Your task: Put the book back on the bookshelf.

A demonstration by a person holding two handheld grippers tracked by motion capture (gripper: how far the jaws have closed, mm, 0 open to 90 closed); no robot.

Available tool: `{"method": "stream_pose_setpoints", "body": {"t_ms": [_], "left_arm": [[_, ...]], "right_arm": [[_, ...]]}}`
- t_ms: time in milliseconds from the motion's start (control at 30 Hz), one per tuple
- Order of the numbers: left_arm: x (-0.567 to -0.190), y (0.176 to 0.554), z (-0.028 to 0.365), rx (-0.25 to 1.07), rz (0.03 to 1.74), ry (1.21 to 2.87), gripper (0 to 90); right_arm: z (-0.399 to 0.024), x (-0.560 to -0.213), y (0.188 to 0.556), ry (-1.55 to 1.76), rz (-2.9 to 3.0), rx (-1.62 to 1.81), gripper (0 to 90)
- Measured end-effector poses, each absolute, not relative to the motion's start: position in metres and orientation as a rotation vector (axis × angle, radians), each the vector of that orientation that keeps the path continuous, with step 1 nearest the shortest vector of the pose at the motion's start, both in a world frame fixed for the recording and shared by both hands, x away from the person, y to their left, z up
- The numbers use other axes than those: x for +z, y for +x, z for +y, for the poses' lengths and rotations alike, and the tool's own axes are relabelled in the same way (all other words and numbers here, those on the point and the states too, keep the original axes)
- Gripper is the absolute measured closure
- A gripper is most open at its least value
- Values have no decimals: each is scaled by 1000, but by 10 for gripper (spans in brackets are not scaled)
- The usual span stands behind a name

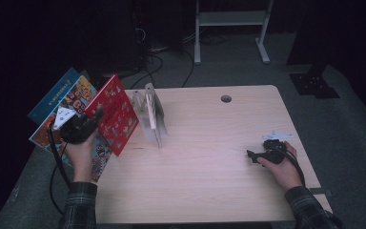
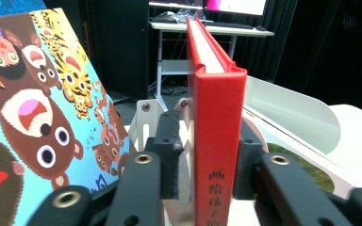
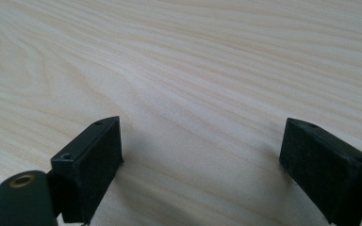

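At the table's far left edge the left gripper straddles the red book, its jaws slightly loose around the spine, beside the white rack; near right, the right gripper rests wide open, empty

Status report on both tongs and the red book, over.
Left tongs around red book, small gap at one pad. Right tongs open, resting on table. White rack just beyond the book.
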State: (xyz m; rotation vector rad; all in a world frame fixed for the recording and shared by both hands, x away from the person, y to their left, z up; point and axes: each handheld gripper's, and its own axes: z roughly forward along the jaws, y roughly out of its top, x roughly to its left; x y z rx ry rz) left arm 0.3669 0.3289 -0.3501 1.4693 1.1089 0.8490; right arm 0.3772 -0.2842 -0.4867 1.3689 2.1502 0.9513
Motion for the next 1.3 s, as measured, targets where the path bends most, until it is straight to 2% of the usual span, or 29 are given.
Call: {"method": "stream_pose_setpoints", "body": {"t_ms": [233,533,1300], "left_arm": [[-349,357,329,846,1088,1522,468],[-352,346,331,812,1118,1581,333],[-362,315,325,726,1138,1720,318]], "right_arm": [[-284,-487,377,1368,2150,951,125],[-284,-487,377,1369,2150,951,125],[-284,-487,377,1371,2150,950,125]]}}
